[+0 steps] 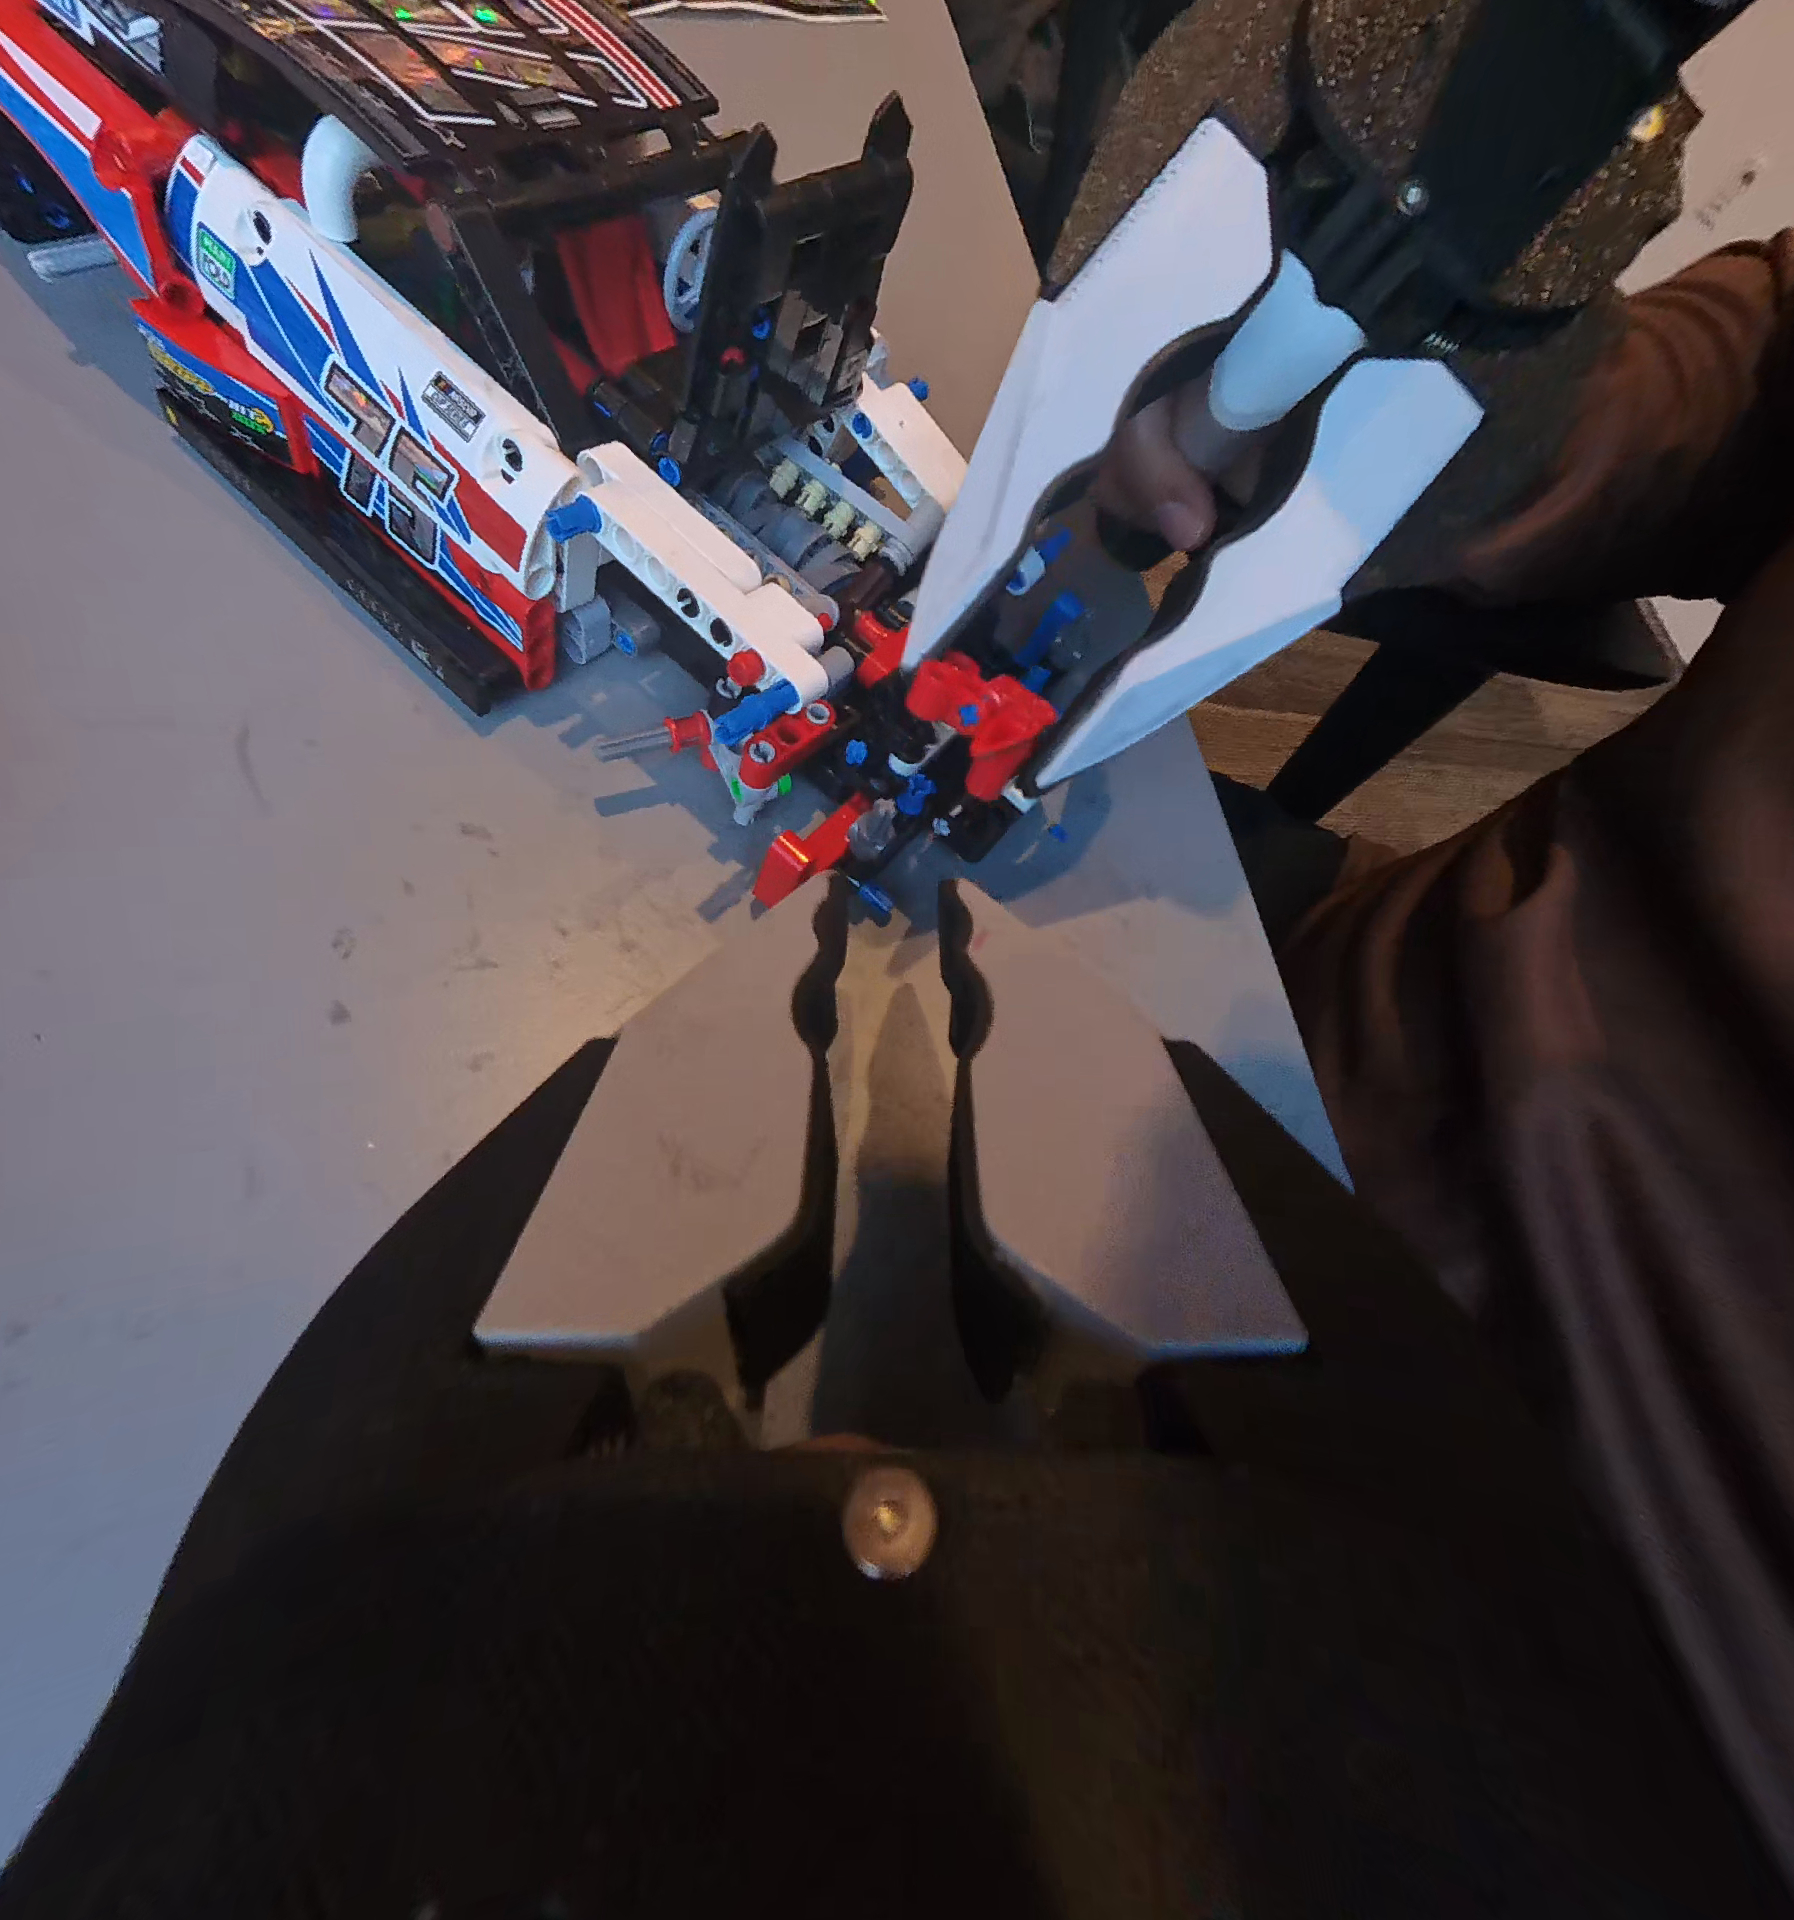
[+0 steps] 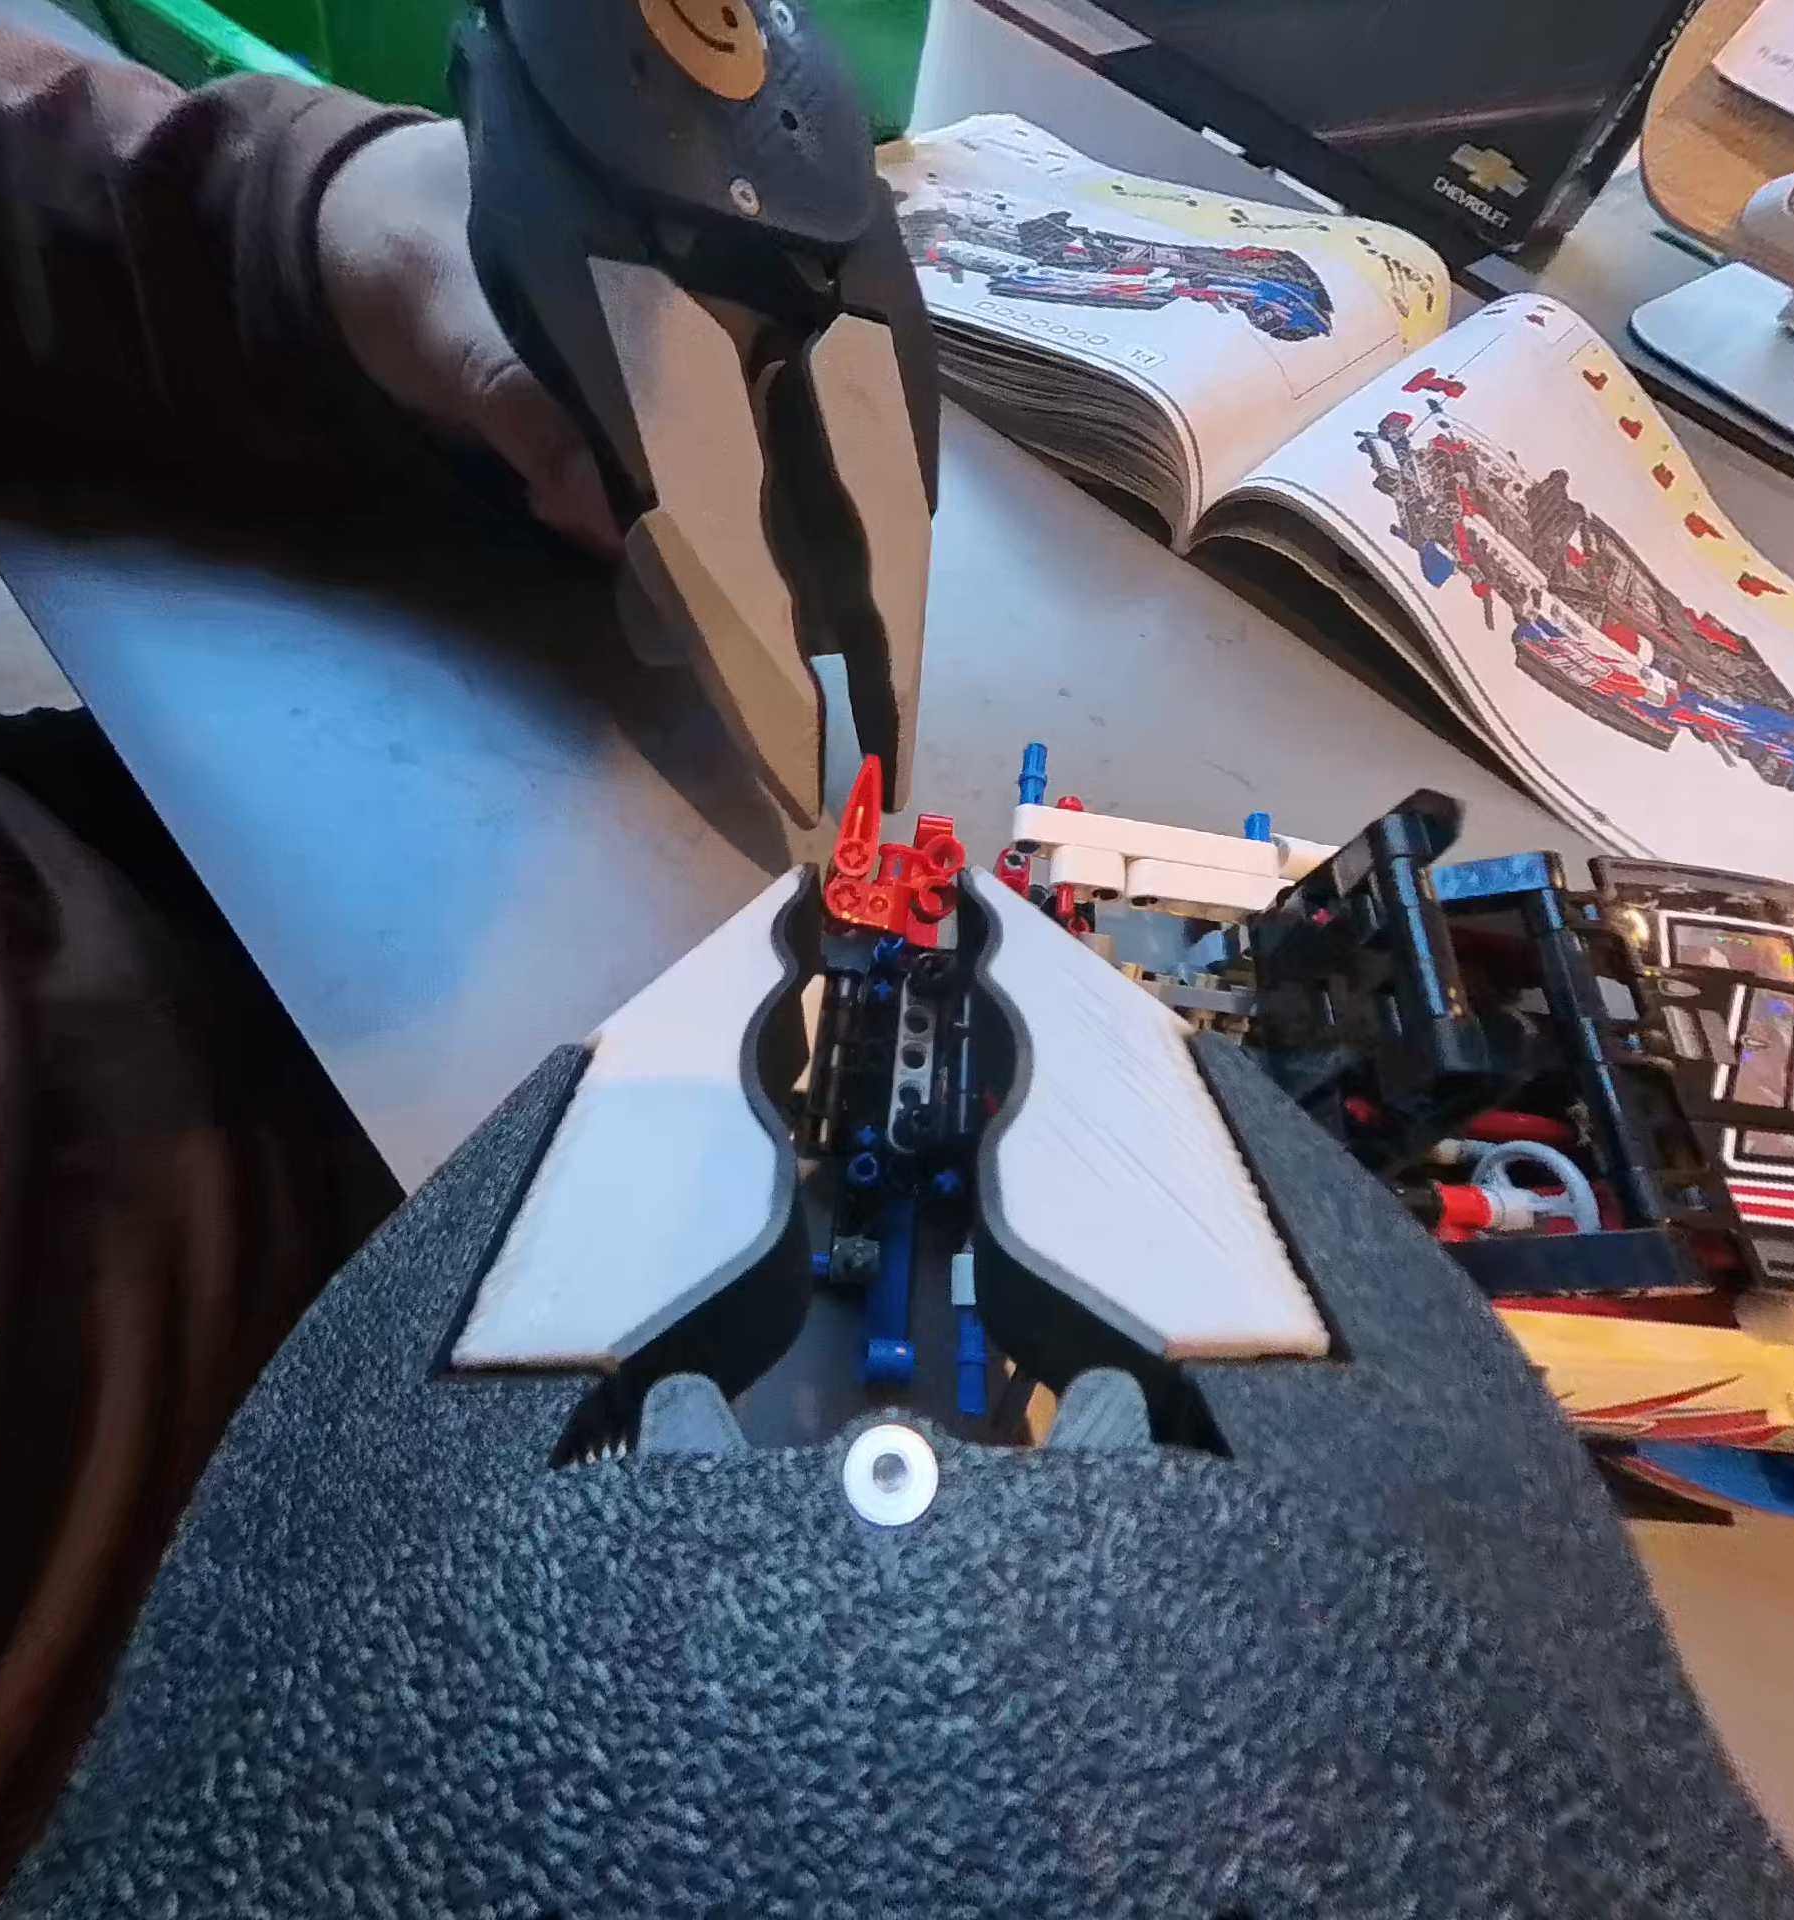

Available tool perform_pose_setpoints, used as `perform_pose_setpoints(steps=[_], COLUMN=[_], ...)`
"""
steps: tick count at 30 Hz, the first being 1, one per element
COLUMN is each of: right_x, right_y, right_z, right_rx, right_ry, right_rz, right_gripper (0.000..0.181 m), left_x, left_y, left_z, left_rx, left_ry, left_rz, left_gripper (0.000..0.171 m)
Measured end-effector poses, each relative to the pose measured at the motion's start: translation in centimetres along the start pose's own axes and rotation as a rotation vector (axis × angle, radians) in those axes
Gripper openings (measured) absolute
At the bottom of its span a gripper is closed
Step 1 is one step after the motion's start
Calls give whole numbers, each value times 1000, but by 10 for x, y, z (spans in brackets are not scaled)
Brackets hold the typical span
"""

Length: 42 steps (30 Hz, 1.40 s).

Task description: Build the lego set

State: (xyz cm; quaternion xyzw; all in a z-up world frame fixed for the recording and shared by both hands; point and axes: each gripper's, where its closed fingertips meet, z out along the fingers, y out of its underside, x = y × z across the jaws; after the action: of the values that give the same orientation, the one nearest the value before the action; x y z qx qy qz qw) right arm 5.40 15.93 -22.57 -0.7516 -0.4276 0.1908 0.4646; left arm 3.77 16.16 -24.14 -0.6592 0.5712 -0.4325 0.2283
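The grey, scuffed tabletop (image 1: 249,935) carries everything; its near edge runs just beside the person's dark brown sleeve (image 1: 1651,935), and beyond that edge a strip of wooden floor and a black chair leg show.

Ahead of the left hand-held gripper (image 1: 891,896) lies the lego set, a long red, white and blue plastic brick race car (image 1: 373,343) with a black patterned roof. Its open front end of red, blue and black pins and beams (image 1: 903,748) points toward this gripper, whose two fingers stand a small gap apart with nothing between them, the tips just short of a red angled piece (image 1: 799,857) at the nose.

The right hand-held gripper (image 1: 971,717) comes in from above on the far right side, its white fingers straddling the car's front frame. In its own view the black and grey beams sit between the fingers, which are parted around them; whether the pads actually press the frame cannot be told. A red cluster of connectors (image 2: 888,868) stands just past its tips, and the left gripper hangs above that cluster.

Beyond, to the right, an open paper instruction booklet (image 2: 1392,499) lies flat, with a black cardboard box (image 2: 1392,94) and a pale stand base behind it, both cut off. The car's rear is cut off in both views, and the chassis under the fingers is dark and hard to read.
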Motion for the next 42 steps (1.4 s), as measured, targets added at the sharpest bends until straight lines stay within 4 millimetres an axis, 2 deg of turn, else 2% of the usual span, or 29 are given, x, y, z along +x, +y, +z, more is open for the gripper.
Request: perform_pose_setpoints(steps=[5,9,15,24,42], right_x=[8,6,0,-6,-8], right_y=[5,10,10,16,17], right_z=[0,0,3,14,10], right_rx=[-81,-138,-167,-195,-149], right_ry=[64,113,120,78,44], right_rz=[77,44,24,24,68], right_gripper=[26,25,26,26,25], left_x=[4,12,13,11,14], left_y=[-3,-10,-22,-9,-6], left_z=[1,3,-2,10,13], left_rx=[13,40,64,-33,-67], left_ry=[-18,-8,-82,-140,-128], left_rz=[58,97,200,314,386], left_gripper=[15,15,16,11,7])
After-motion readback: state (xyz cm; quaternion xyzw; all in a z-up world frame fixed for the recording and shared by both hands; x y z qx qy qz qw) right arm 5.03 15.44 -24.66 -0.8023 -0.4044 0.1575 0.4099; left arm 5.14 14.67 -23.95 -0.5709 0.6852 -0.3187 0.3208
